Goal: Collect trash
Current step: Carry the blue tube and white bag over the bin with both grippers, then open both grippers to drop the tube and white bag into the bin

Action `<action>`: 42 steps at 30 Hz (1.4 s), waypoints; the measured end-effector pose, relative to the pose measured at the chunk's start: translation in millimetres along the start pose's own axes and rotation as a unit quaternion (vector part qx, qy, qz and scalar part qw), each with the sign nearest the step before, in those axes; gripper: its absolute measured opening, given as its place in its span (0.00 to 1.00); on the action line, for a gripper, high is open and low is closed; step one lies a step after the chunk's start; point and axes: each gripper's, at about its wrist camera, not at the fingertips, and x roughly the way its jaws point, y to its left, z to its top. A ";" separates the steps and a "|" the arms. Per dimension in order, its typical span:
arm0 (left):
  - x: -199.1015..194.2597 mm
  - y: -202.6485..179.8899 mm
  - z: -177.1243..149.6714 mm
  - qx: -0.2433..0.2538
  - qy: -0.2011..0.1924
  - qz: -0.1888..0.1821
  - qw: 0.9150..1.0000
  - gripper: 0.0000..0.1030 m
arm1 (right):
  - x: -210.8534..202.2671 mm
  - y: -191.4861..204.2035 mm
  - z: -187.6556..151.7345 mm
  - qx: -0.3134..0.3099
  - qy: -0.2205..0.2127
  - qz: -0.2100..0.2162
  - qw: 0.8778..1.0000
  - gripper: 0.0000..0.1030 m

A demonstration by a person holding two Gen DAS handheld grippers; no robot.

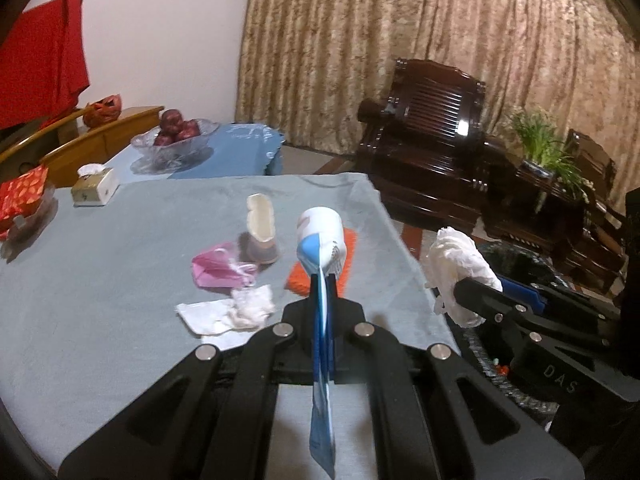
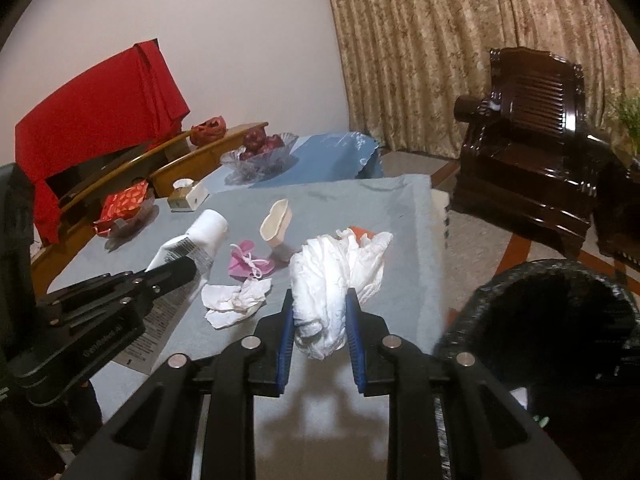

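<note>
My left gripper (image 1: 322,284) is shut on a flattened white-and-blue toothpaste tube (image 1: 320,236), held above the grey tablecloth (image 1: 100,320). My right gripper (image 2: 320,300) is shut on a big wad of crumpled white tissue (image 2: 332,276), its blue pads (image 2: 285,320) pressing both sides. Each gripper shows in the other's view: the right gripper (image 1: 464,286) with the tissue (image 1: 456,260), the left gripper (image 2: 186,270) with the tube (image 2: 204,236). On the table lie a pink mask (image 1: 220,268), crumpled white paper (image 1: 240,310), a crushed paper cup (image 1: 262,228) and an orange piece (image 1: 346,264).
A bin lined with a black bag (image 2: 532,270) stands off the table's right edge. A tissue box (image 1: 94,188), a glass fruit bowl (image 1: 176,142) and a red wrapped dish (image 1: 24,196) sit at the far left. A dark wooden armchair (image 1: 432,140) and a plant (image 1: 544,148) stand beyond.
</note>
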 end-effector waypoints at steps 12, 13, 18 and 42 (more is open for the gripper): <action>-5.8 -66.9 6.5 0.036 -0.013 -0.049 0.998 0.02 | -52.6 -45.6 -6.0 0.023 -0.033 -0.046 0.998 0.23; -5.9 -72.3 6.4 0.040 -0.014 -0.053 0.998 0.02 | -55.7 -48.6 -6.7 0.025 -0.035 -0.049 0.998 0.23; -1.6 -102.5 4.1 0.059 -0.011 -0.078 0.995 0.02 | -78.1 -75.3 -13.2 0.036 -0.045 -0.076 0.995 0.23; 75.4 -238.6 -15.2 0.127 0.036 -0.165 0.977 0.03 | -109.3 -187.7 -56.6 0.091 -0.018 -0.179 0.979 0.23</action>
